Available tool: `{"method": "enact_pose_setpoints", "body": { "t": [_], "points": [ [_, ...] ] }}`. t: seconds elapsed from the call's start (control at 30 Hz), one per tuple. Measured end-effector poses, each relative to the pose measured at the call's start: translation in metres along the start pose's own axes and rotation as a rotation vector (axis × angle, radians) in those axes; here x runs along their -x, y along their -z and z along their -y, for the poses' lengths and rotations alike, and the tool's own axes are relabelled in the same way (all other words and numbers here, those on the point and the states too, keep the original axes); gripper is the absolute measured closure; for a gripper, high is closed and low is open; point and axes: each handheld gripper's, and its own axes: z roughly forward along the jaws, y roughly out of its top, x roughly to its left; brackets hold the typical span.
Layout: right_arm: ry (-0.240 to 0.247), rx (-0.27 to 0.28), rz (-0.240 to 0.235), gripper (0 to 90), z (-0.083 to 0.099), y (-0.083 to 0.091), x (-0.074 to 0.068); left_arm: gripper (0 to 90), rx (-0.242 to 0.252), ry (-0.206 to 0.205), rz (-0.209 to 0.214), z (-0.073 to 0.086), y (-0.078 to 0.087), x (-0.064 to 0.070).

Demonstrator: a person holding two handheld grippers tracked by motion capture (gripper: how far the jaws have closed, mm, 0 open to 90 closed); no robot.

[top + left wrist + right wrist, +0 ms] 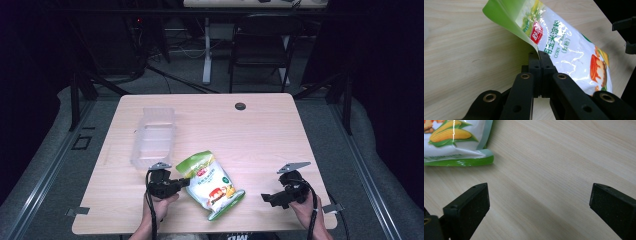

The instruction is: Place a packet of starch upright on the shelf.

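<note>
A green and white corn flour pouch [212, 184] lies near the table's front edge, its top end curled up. My left gripper [185, 182] is shut on the pouch's left edge; in the left gripper view the two black jaws meet on the green rim of the pouch [564, 47]. My right gripper [266, 198] hovers open to the right of the pouch, apart from it. In the right gripper view its wide-spread fingertips [471, 202] frame bare wood, and the pouch's bottom corner [456, 145] with a corn picture sits at the upper left.
A clear plastic tray [154, 136] stands behind my left gripper, toward the table's left. A small dark round cap [240, 106] sits near the far edge. A black chair [262, 40] and desk legs stand beyond the table.
</note>
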Motion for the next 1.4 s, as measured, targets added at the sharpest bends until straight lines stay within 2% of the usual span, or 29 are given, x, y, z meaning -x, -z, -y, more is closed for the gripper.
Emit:
{"method": "enact_pose_setpoints", "body": {
  "t": [0.07, 0.13, 0.2, 0.23, 0.33, 0.37, 0.47, 0.57, 0.67, 0.8, 0.93, 0.97, 1.07, 1.2, 1.4],
  "points": [
    [-0.003, 0.006, -0.001, 2.4, 0.0, 0.0, 0.0, 90.0, -0.008, 0.004, -0.004, 0.0, 0.003, -0.002],
    [-0.011, 0.004, -0.002, 2.4, 0.0, -0.002, 0.001, 90.0, -0.009, 0.025, -0.013, -0.001, 0.008, -0.008],
    [-0.007, 0.0, 0.002, 2.4, -0.001, -0.003, 0.001, 90.0, -0.018, 0.017, -0.029, -0.002, 0.01, -0.011],
    [-0.007, 0.007, -0.001, 2.4, -0.002, -0.004, 0.001, 90.0, -0.015, 0.026, -0.032, -0.003, 0.01, -0.011],
    [-0.001, -0.006, -0.007, 2.4, -0.002, -0.004, -0.001, 86.8, -0.025, 0.023, -0.022, -0.004, 0.009, -0.012],
    [0.004, -0.009, -0.009, 2.4, -0.002, -0.004, -0.001, 86.8, -0.03, 0.027, -0.006, -0.004, 0.008, -0.012],
    [0.0, -0.008, -0.005, 2.4, -0.002, -0.004, -0.001, 70.6, -0.035, 0.047, 0.023, -0.005, 0.007, -0.016],
    [0.0, -0.002, -0.004, 2.4, -0.002, -0.005, -0.001, 59.7, -0.036, 0.06, 0.019, -0.008, 0.003, -0.019],
    [0.009, -0.015, -0.01, 2.3, -0.003, -0.005, -0.002, 56.5, -0.033, 0.075, 0.031, -0.009, -0.003, -0.023],
    [0.011, -0.011, -0.01, 2.3, -0.003, -0.005, -0.003, 59.2, -0.025, 0.09, 0.028, -0.007, -0.012, -0.021],
    [0.008, -0.013, -0.014, 2.3, -0.002, -0.005, -0.003, 70.8, -0.039, 0.089, 0.013, -0.004, -0.02, -0.017],
    [0.008, -0.013, -0.014, 2.3, -0.002, -0.005, -0.003, 70.8, -0.045, 0.086, 0.009, -0.003, -0.022, -0.017],
    [0.016, -0.015, -0.021, 2.4, -0.001, -0.003, -0.004, 79.4, -0.05, 0.07, -0.006, -0.003, -0.022, -0.013],
    [0.02, -0.019, -0.02, 2.4, -0.002, -0.005, -0.003, 88.6, -0.059, 0.06, 0.013, -0.004, -0.022, -0.013],
    [0.016, -0.02, -0.03, 2.5, -0.001, -0.003, -0.004, 89.6, -0.062, 0.056, 0.008, -0.005, -0.02, -0.011]
  ]
}}
